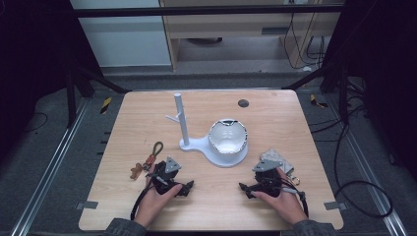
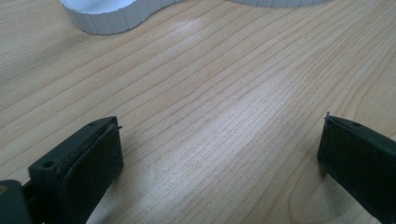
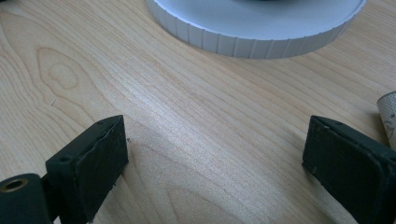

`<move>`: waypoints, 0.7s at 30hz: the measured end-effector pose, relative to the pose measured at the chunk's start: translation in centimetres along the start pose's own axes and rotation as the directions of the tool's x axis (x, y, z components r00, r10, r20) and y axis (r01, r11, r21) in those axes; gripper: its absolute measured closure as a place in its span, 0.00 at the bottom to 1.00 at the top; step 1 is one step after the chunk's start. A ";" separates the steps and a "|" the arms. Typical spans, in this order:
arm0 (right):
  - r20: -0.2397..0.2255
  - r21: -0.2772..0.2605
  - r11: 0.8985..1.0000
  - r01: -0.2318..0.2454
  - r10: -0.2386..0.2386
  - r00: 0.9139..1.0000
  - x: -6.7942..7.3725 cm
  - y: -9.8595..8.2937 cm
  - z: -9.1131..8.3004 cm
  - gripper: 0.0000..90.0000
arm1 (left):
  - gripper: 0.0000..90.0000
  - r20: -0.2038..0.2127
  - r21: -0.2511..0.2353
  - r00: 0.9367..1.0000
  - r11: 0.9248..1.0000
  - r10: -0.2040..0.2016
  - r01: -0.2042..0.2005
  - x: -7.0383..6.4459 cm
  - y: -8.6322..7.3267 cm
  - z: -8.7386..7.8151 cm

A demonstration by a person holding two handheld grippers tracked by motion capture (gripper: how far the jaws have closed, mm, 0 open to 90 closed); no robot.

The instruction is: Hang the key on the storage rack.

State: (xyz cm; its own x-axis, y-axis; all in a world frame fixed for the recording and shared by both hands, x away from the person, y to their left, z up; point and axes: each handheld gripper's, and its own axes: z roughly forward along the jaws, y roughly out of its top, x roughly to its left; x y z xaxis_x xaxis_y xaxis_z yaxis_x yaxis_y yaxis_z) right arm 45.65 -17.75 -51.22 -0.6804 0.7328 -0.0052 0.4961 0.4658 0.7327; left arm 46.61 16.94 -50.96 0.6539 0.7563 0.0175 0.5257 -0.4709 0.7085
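Wooden tabletop is rested on by both tongs, left and right, held open and empty, aimed at the white stand, likely readied.

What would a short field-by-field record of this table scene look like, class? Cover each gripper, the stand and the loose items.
left gripper: open, resting on table, holds nothing
right gripper: open, resting on table, holds nothing
white stand: upright post with pegs, round base
bowl: white, on the stand's base
keychain: cord loop, left of left hand
grey pouch: beside right hand
table: light wood
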 end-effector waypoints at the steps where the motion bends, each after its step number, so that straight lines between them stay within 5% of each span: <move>1: 0.000 0.001 1.000 0.001 -0.001 1.000 0.0 0.0 0.0 0.07 | 0.00 0.002 0.001 1.000 1.000 0.001 -0.001 0.0 0.0 0.0; 8: 0.003 0.002 1.000 -0.003 0.003 1.000 0.0 0.0 -0.1 0.07 | 0.02 0.011 -0.004 1.000 1.000 0.010 -0.010 0.2 -0.1 -0.2; 14: 0.004 0.002 1.000 -0.006 0.006 1.000 0.1 0.0 -0.1 0.07 | 0.04 0.016 -0.060 1.000 0.998 -0.004 0.004 1.1 0.0 -1.7; 19: 0.004 0.003 1.000 -0.009 0.009 1.000 0.1 0.0 0.0 0.07 | 0.05 -0.005 -0.027 1.000 0.999 -0.025 0.025 2.0 0.5 -2.4; 21: 0.004 0.003 1.000 -0.008 0.008 1.000 0.1 0.0 0.0 0.07 | 0.05 -0.030 -0.008 1.000 1.000 0.001 -0.001 2.4 1.4 -3.2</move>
State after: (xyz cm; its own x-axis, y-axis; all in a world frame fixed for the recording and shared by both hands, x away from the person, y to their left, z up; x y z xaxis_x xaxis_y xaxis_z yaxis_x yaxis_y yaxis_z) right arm 45.56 -17.73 -51.21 -0.6741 0.7386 -0.0018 0.5035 0.4613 0.7306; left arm 47.18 19.50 -47.65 0.6378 0.7693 0.0389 0.5210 -0.4680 0.7139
